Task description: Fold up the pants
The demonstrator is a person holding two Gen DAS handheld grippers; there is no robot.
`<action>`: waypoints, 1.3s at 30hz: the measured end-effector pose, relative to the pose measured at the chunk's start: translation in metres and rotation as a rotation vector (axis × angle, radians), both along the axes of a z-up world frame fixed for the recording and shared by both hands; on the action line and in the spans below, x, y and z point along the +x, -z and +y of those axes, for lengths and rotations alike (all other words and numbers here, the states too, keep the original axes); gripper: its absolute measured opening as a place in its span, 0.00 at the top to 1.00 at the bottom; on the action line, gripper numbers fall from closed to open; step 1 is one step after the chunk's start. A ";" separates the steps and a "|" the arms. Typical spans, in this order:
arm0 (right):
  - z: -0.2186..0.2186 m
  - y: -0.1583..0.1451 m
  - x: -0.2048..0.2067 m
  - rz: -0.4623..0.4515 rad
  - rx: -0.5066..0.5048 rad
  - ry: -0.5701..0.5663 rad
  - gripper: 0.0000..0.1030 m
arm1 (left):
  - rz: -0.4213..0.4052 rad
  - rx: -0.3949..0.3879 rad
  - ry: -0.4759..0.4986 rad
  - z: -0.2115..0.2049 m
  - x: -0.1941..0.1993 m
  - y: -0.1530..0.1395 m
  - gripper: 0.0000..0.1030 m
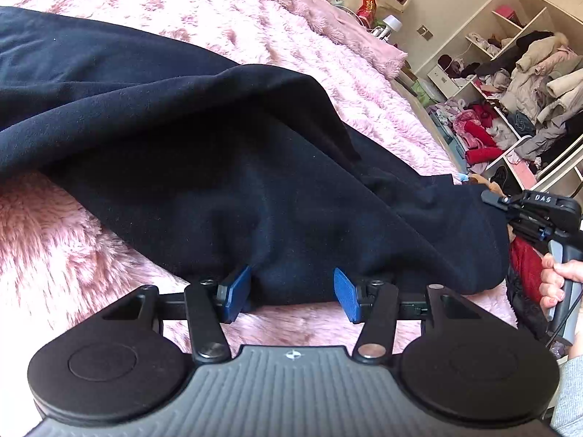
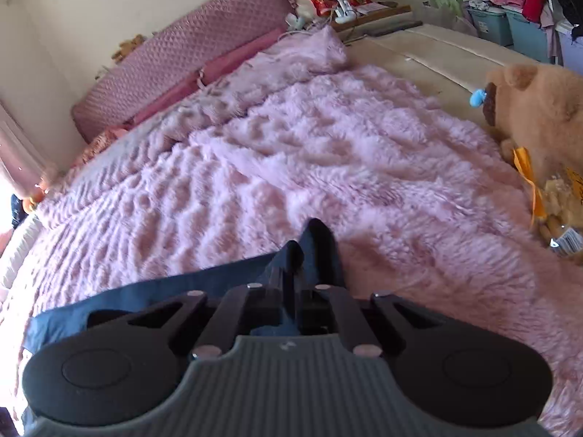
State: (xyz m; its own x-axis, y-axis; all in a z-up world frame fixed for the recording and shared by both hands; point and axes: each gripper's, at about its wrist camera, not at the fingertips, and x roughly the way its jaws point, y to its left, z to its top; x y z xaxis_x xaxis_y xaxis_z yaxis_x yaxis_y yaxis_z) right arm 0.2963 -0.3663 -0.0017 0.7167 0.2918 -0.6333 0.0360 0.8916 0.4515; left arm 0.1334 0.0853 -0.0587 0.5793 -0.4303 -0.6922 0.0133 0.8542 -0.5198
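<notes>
Dark navy pants (image 1: 204,138) lie bunched across the fluffy pink blanket (image 1: 277,47) on the bed. My left gripper (image 1: 291,291) is open at the pants' near edge. Its blue pads (image 1: 237,287) stand apart, with a hump of the cloth between them. My right gripper (image 2: 309,244) is shut on a corner of the pants (image 2: 145,291), and a strip of navy cloth trails off to the left. In the left wrist view the right gripper (image 1: 490,196) sits at the pants' right end, with a hand (image 1: 557,284) on its handle.
A tan plush bear (image 2: 528,109) and snack packets (image 2: 561,196) lie at the bed's right edge. A pink quilted headboard cushion (image 2: 175,58) runs along the far wall. Open shelves piled with clothes (image 1: 510,91) stand beyond the bed.
</notes>
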 end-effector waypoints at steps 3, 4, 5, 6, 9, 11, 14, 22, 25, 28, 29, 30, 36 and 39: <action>0.008 -0.009 0.001 -0.029 -0.065 0.007 1.00 | -0.004 0.019 0.006 0.001 -0.004 0.000 0.41; 0.008 -0.009 0.001 -0.047 -0.048 0.009 1.00 | -0.003 0.019 0.006 0.002 -0.006 0.000 0.41; 0.008 -0.009 0.001 -0.074 -0.031 0.003 1.00 | -0.001 0.016 0.005 0.004 -0.007 0.000 0.41; 0.008 -0.010 0.000 -0.103 -0.020 -0.007 1.00 | 0.002 0.011 0.003 0.004 -0.009 0.000 0.41; 0.008 -0.012 0.001 -0.178 0.005 -0.019 1.00 | 0.011 -0.007 -0.003 0.009 -0.010 0.001 0.41; 0.005 -0.012 0.004 -0.219 0.031 -0.004 1.00 | 0.019 -0.024 -0.010 0.010 -0.008 0.001 0.41; 0.001 -0.002 0.017 -0.288 0.021 0.033 1.00 | 0.029 -0.055 -0.018 0.014 -0.005 0.003 0.41; -0.004 0.061 0.054 -0.032 -0.090 0.138 0.95 | 0.031 -0.063 -0.017 0.016 -0.008 0.004 0.41; -0.011 0.058 0.049 -0.021 -0.189 0.260 0.57 | 0.034 -0.060 -0.015 0.016 -0.006 0.003 0.41; -0.025 0.046 0.030 -0.049 -0.226 0.350 0.64 | 0.036 -0.069 -0.020 0.016 -0.003 -0.002 0.41; -0.030 0.040 0.022 -0.074 -0.194 0.338 0.64 | 0.029 -0.068 -0.018 0.017 -0.002 -0.005 0.41; -0.034 0.032 0.012 -0.084 -0.137 0.297 0.64 | 0.017 -0.067 -0.018 0.017 -0.002 -0.007 0.41; -0.034 0.022 -0.019 0.213 0.132 0.203 0.39 | -0.110 -0.146 -0.115 0.033 -0.015 -0.017 0.41; -0.032 0.021 -0.030 0.302 0.175 0.246 0.36 | -0.107 -0.183 -0.124 0.038 -0.016 -0.020 0.41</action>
